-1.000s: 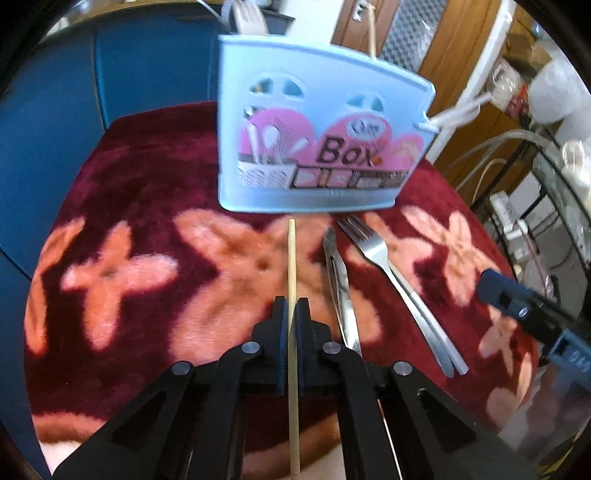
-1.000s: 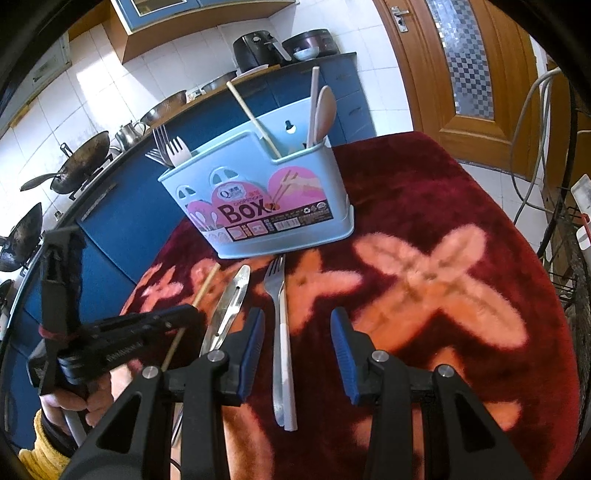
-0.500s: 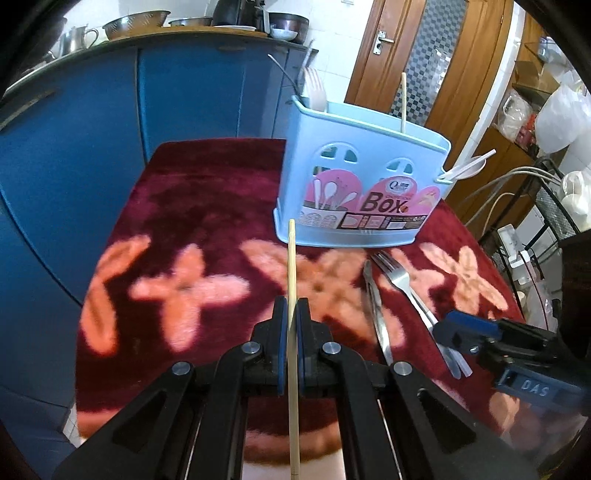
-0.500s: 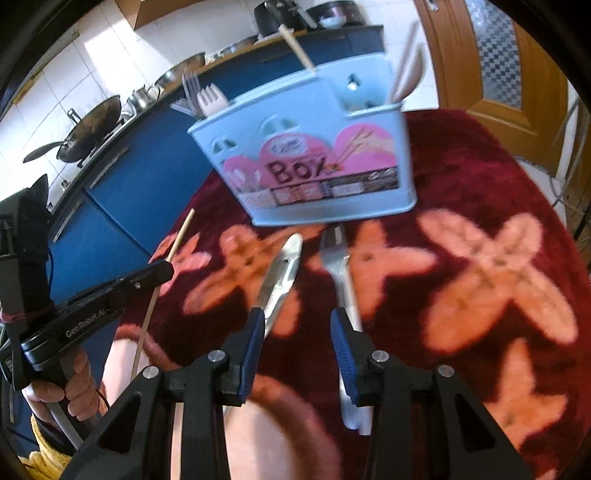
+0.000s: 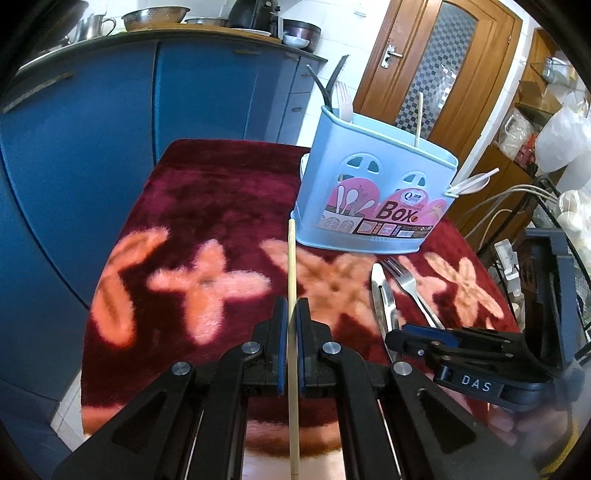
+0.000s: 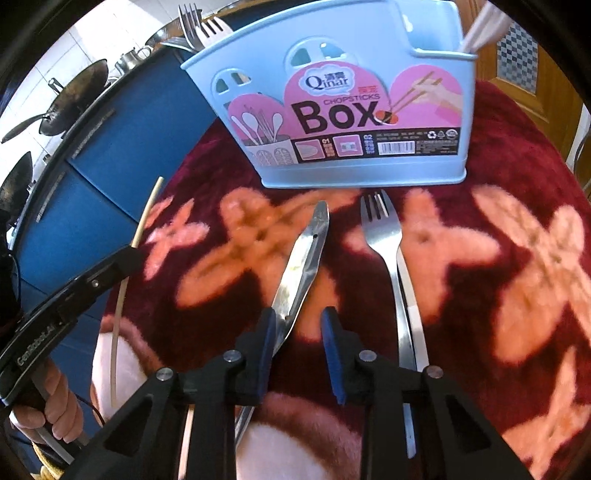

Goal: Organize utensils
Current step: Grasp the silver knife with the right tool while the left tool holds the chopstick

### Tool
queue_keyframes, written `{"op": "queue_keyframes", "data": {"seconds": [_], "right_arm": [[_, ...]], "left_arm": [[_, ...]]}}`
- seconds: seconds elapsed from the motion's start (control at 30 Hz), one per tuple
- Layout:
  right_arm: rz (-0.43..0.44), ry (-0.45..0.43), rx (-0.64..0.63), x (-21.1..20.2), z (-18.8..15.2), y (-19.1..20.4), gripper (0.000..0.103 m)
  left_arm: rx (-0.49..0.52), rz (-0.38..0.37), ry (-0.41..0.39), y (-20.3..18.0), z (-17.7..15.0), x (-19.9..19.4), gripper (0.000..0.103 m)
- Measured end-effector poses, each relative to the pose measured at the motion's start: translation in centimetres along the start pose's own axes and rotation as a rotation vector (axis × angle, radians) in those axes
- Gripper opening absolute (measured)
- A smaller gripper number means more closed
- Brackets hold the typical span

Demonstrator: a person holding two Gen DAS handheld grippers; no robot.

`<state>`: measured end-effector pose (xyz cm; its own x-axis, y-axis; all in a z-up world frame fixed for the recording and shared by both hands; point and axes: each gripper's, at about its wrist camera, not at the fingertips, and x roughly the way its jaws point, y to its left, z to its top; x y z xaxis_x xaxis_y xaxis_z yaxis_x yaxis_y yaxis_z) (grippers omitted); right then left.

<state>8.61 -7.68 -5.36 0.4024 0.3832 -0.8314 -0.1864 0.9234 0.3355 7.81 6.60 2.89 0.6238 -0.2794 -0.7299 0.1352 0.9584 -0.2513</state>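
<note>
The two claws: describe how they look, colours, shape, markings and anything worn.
Both are black, angular linkage frames with silver pivot bolts and blue finger pads. The right claw carries white "DAS" lettering on its side; the left claw has small white lettering too. A yellow cuff shows below the left hand.

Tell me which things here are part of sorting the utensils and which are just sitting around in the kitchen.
Part of the job:
- chopstick, clamped in the left gripper
- metal tongs, between the closing jaws of the right gripper
- fork on the red cloth
- blue utensil box

Just lying about:
- woks
- colander
- white bags
</note>
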Motion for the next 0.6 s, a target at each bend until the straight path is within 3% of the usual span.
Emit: {"op": "queue_keyframes", "data": {"seconds": [0.13,0.3,0.47,0.6], "right_arm": [[-0.019,0.010,-0.013,0.6,0.8,0.1,0.025],[-0.017,0.022,-0.019,1.2,1.5,0.4,0.012],[0.021,0.013,0.004,1.0,1.7,-0.3,0.008],[0.089,-0.053,0.047,-0.5,1.1,-1.0,0.004]], "left_arm": [[-0.006,-0.004,0.000,0.2,0.0,0.1,0.002],[-0.010,-0.007,0.005,0.1,-0.1,0.4,0.002],[-0.010,-0.004,0.003,0.1,-0.1,0.4,0.002],[-0.009,-0.005,-0.001,0.0,-0.2,0.3,0.002]]}}
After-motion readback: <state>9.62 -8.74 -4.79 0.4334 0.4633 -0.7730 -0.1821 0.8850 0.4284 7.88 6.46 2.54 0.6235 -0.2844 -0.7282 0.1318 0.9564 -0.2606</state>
